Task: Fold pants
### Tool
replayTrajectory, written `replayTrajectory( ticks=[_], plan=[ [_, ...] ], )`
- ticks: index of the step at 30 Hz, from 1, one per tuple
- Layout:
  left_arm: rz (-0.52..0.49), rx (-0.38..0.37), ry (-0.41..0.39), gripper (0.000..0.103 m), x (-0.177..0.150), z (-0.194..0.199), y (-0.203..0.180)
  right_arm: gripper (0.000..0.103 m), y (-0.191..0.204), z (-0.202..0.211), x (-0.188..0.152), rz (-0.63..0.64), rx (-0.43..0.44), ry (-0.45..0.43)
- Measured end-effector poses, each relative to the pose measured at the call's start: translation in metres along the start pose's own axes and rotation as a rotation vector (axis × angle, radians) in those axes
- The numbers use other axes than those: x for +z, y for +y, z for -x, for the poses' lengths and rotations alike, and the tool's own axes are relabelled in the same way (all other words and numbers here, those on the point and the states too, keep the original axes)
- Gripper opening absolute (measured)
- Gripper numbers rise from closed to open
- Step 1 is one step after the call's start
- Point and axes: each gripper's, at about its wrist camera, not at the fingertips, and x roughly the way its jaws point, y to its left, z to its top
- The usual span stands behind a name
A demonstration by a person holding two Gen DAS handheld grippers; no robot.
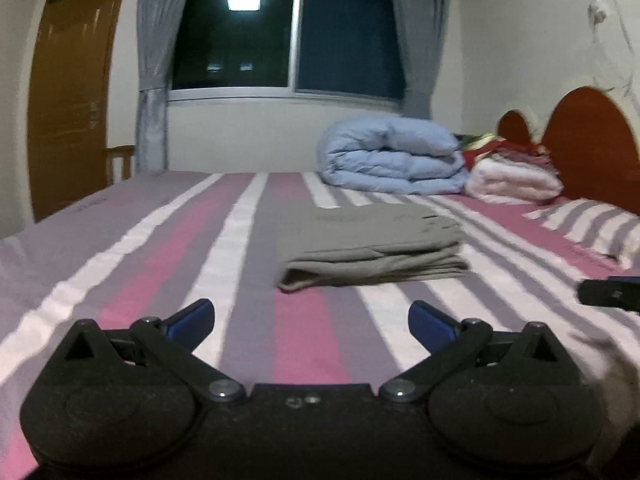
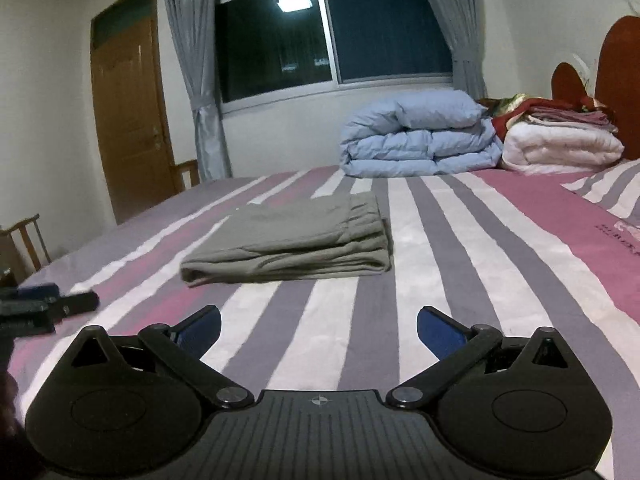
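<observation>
My left gripper (image 1: 311, 326) hangs low over the bed (image 1: 120, 280), blue fingers (image 1: 192, 316) spread wide, nothing between them. In the left wrist view the pants (image 1: 368, 244) lie at about 1 o'clock ahead, well apart from the tips. They look like a flat grey stack of several layers, fold edge facing me, one corner at its left lifting a little. The right tool pokes into that view at 3 o'clock.

My right gripper (image 2: 319, 330) is also spread and empty, over the striped sheet. From the right wrist view the pants (image 2: 296, 244) sit at 11 o'clock, near but not touching. My left tool shows at 9 o'clock.

Past the pants, at 1 o'clock, is a blue duvet (image 2: 420, 136) with a white blanket (image 2: 560, 148) beside it, well clear.

My judgement: folding looks finished or nearly so, and both tools are off the cloth. If anything is left, it's pressing down that loose left corner or squaring the stack. That needs a light touch from above, or the layers may slide.
</observation>
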Motion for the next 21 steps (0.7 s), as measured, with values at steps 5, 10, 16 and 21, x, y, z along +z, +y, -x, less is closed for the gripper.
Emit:
replayTrajectory(
  ticks=[5, 10, 16, 21],
  plan=[
    [-0.017, -0.048, -0.058, 0.097, -0.010, 0.022, -0.015, 0.103, 0.018, 0.015, -0.007, 0.010, -0.002, -0.006],
    [0.092, -0.074, -0.022, 0.097, -0.015, 0.018, -0.011, 0.103, 0.036, 0.018, -0.013, 0.092, -0.029, -0.031],
    [0.108, -0.018, 0.002, 0.097, -0.018, 0.012, -0.011, 0.103, 0.041, 0.003, -0.017, 0.115, -0.053, -0.005],
    [0.110, -0.020, 0.001, 0.097, -0.019, 0.012, -0.009, 0.103, 0.036, 0.002, -0.017, 0.096, -0.047, -0.007]
  ],
)
